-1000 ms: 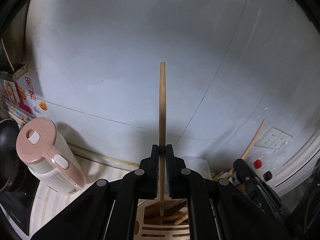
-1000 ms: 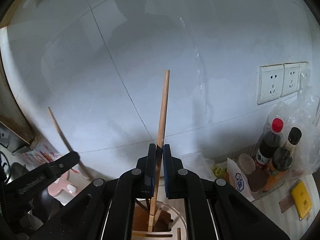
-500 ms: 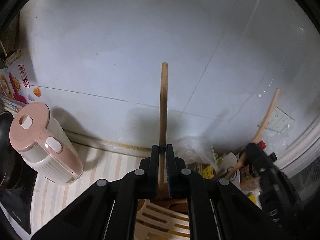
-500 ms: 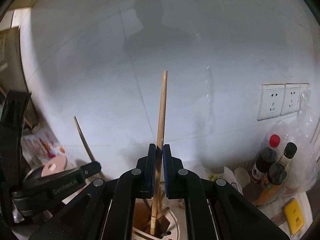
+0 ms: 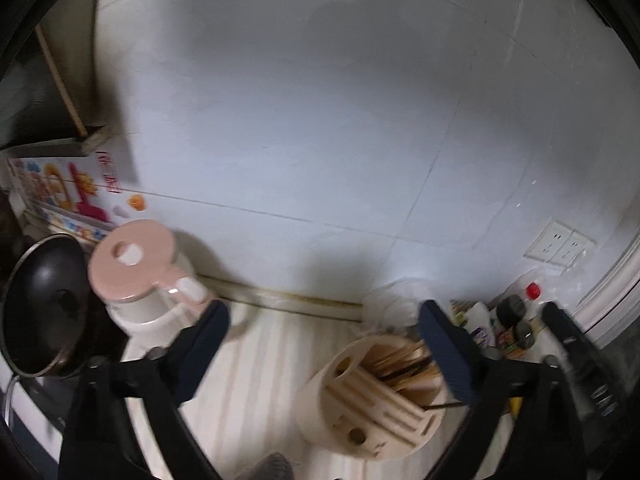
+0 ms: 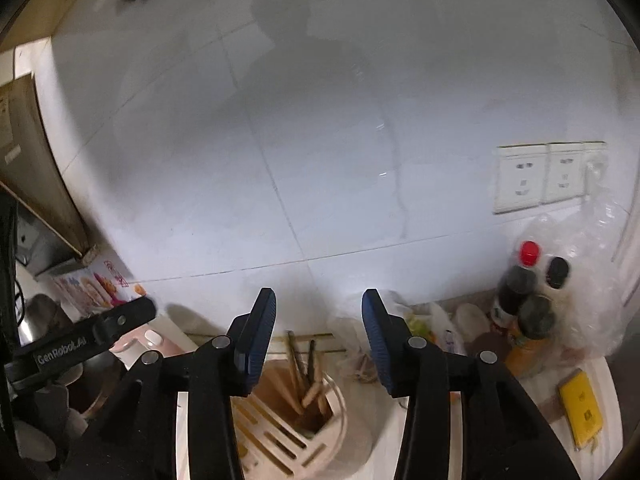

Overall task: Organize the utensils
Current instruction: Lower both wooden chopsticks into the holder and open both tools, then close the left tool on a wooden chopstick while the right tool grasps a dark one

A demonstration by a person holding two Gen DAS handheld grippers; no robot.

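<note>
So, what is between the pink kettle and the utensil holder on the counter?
In the left wrist view, only bare striped counter lies between the pink kettle and the utensil holder.

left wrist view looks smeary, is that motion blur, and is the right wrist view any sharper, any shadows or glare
Left wrist view: motion blur smears the pink-lidded kettle and the open left gripper; the utensil holder is soft too. Right wrist view: sharper, the wall sockets read cleanly; a person's shadow falls on the tiled wall, with small glare streaks on the tiles. Both views show strong fisheye bending and dark corners.
</note>
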